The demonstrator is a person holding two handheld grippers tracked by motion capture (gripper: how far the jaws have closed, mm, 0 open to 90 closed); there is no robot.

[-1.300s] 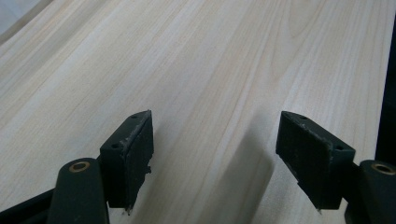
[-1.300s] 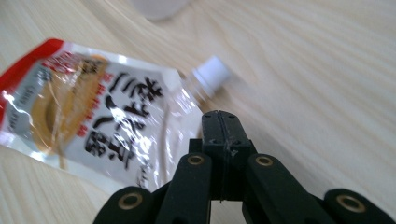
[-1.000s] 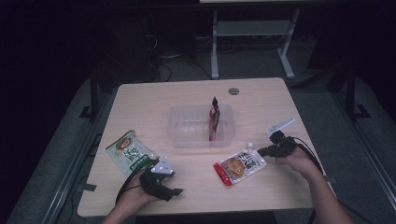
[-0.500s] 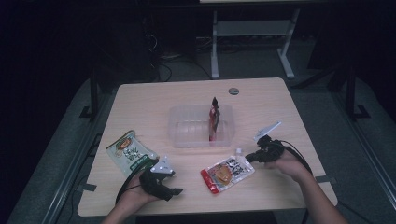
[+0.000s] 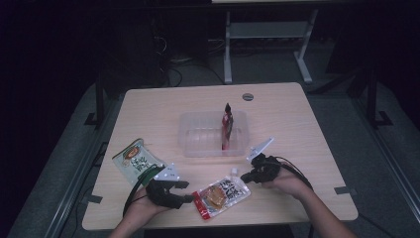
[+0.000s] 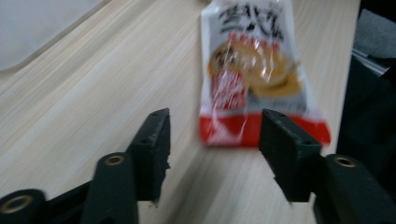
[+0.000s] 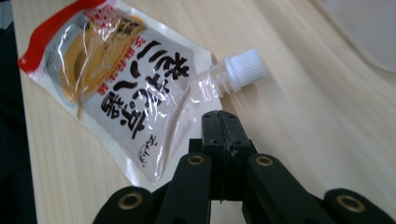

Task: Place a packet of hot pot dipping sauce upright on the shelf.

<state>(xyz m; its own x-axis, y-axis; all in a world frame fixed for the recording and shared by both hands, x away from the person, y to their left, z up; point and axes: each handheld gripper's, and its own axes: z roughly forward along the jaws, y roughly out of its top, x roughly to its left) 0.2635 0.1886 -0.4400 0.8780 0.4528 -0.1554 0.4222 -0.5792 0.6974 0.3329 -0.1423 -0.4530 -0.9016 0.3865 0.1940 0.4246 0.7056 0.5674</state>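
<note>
One spouted pouch (image 5: 221, 193) flat — long axis diagonal, cap toward right gripper (image 5: 246, 176)

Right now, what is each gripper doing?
Left gripper: open, jaws just been closing around the pouch bottom edge, not pressing.
Right gripper: shut, empty, beside the pouch.

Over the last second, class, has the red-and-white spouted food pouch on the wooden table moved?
Yes. The red-and-white spouted food pouch has slid leftward, away from the clear plastic container's right end, toward the left gripper, pushed by the shut right gripper.
</note>
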